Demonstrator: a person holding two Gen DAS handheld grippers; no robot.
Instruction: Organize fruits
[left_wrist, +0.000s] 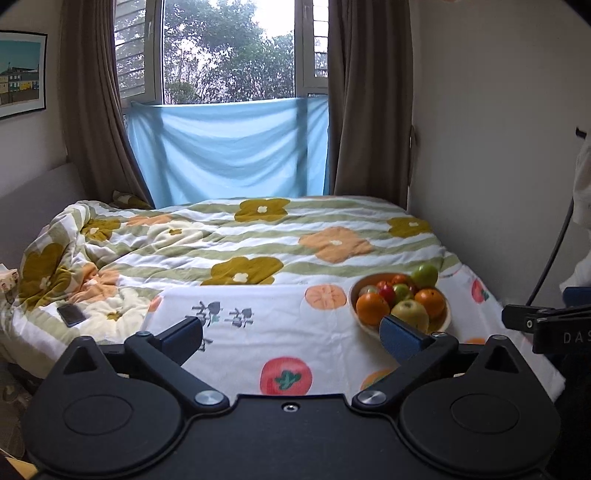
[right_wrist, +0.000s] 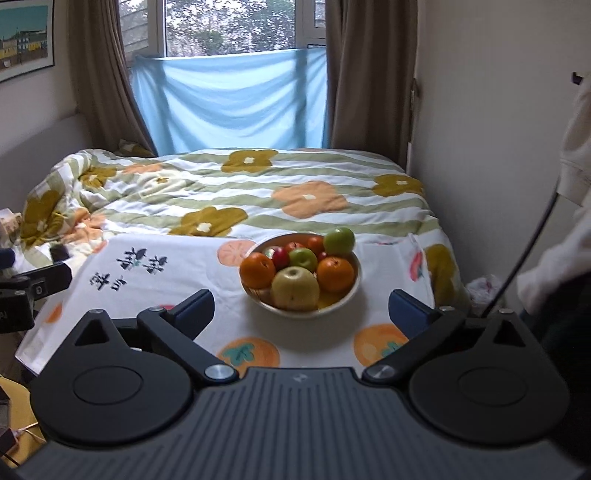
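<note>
Right wrist view: right gripper (right_wrist: 301, 308) angled downward, jaws spread, empty, short of the fruit bowl (right_wrist: 347, 295) on the printed cloth (right_wrist: 147, 280). Left gripper (left_wrist: 291, 332) likewise spread, empty.

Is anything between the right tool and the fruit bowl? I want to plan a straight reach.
Nothing visible does. The right tool is open and empty, and only bare printed cloth lies between it and the fruit bowl.

Flower-patterned green-striped quilt (left_wrist: 258, 236) on the bed, dark flat phone (left_wrist: 71, 314) on its rumpled left part, pale blue cloth (left_wrist: 229, 155) hung behind it, brown curtains (left_wrist: 92, 110) flanking.
</note>
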